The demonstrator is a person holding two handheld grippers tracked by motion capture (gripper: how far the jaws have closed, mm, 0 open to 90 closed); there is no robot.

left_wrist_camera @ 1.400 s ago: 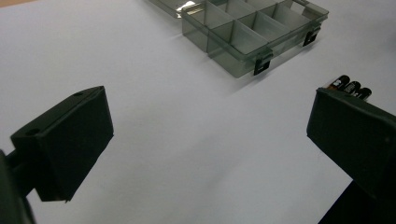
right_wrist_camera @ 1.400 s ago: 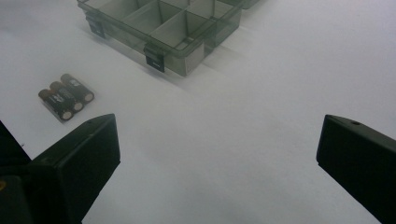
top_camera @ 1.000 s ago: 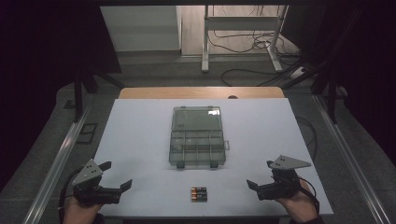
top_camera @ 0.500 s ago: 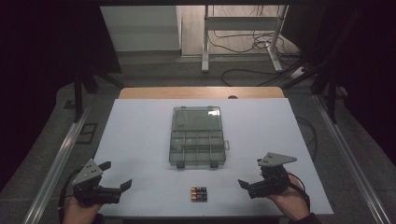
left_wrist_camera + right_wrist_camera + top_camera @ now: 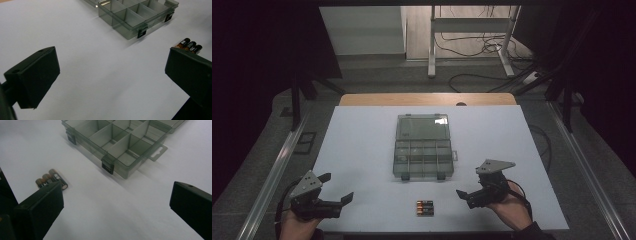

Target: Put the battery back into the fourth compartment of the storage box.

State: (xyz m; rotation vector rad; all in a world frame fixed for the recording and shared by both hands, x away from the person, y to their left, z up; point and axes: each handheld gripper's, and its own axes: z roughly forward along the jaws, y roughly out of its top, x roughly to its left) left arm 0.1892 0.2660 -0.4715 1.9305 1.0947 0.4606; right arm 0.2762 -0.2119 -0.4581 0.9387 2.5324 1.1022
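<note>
An open clear grey compartment box [image 5: 424, 159] lies mid-table, its lid [image 5: 422, 126] flat behind it. Three batteries [image 5: 425, 208] lie side by side near the front edge. My left gripper [image 5: 336, 188] is open at the front left, well apart from them. My right gripper [image 5: 470, 185] is open just to the right of the batteries, jaws pointing left. In the left gripper view the gripper [image 5: 110, 75] is open over bare table, with the batteries [image 5: 188, 45] by the right jaw and the box [image 5: 135, 17] beyond. The right gripper view shows that gripper [image 5: 116, 205] open, with batteries [image 5: 51, 180] at its left jaw and the box [image 5: 115, 140] ahead.
The white table top [image 5: 362, 150] has a wooden strip [image 5: 427, 99] along its far edge. Metal rails [image 5: 272, 170] run along both sides. Cables [image 5: 472, 50] and a stand's legs lie on the floor behind.
My right gripper has moved left, closer to the batteries. The left gripper has stayed where it was.
</note>
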